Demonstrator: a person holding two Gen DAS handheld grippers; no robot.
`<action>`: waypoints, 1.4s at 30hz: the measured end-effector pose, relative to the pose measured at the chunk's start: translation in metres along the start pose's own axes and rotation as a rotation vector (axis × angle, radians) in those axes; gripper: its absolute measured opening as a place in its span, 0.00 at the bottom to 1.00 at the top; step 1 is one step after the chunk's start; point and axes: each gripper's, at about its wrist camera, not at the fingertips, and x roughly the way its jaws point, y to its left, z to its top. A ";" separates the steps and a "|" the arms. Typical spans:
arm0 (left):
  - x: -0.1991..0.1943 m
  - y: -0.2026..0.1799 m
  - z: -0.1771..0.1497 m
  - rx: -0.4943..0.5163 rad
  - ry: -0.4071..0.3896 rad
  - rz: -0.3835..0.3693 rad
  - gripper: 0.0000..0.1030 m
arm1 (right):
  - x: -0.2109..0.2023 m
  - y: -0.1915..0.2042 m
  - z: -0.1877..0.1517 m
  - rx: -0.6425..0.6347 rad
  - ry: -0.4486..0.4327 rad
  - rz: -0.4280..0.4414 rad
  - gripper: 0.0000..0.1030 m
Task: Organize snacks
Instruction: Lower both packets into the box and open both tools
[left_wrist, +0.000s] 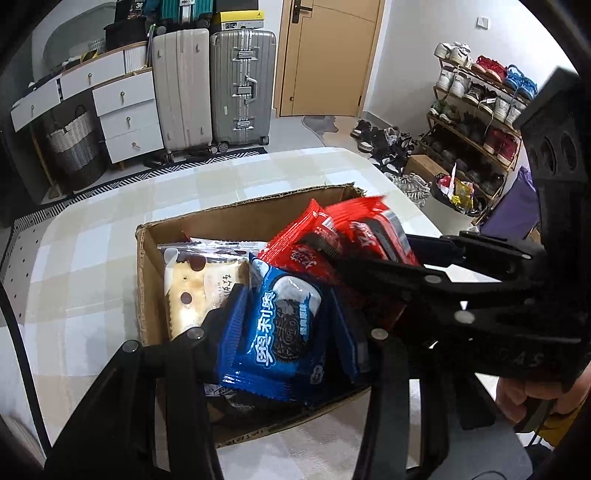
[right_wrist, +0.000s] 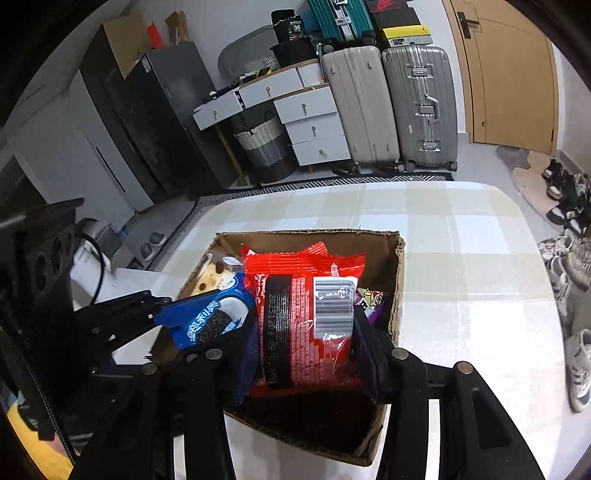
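An open cardboard box (left_wrist: 236, 216) (right_wrist: 397, 266) sits on the checked table. My left gripper (left_wrist: 286, 332) is shut on a blue Oreo packet (left_wrist: 284, 328) and holds it over the box; it also shows in the right wrist view (right_wrist: 210, 317). My right gripper (right_wrist: 303, 328) is shut on a red snack packet (right_wrist: 306, 317) over the box's right half; it also shows in the left wrist view (left_wrist: 354, 236). A clear-wrapped cracker pack (left_wrist: 199, 284) and a purple packet (right_wrist: 373, 301) lie in the box.
The table (left_wrist: 92, 258) (right_wrist: 461, 258) carries a pale checked cloth. Suitcases (left_wrist: 214, 85), a white drawer unit (left_wrist: 125, 118) and a shoe rack (left_wrist: 476, 122) stand on the floor beyond. Shoes (right_wrist: 576, 266) lie on the floor beside the table.
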 end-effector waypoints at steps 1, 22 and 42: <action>-0.002 0.000 0.000 -0.008 -0.002 -0.003 0.42 | -0.002 -0.001 0.000 0.003 -0.008 0.000 0.47; -0.073 0.021 -0.002 -0.083 -0.126 0.062 0.53 | -0.019 0.004 -0.009 -0.021 -0.032 0.006 0.48; -0.117 0.003 -0.017 -0.074 -0.160 0.119 0.64 | -0.047 0.020 -0.012 -0.041 -0.078 0.001 0.48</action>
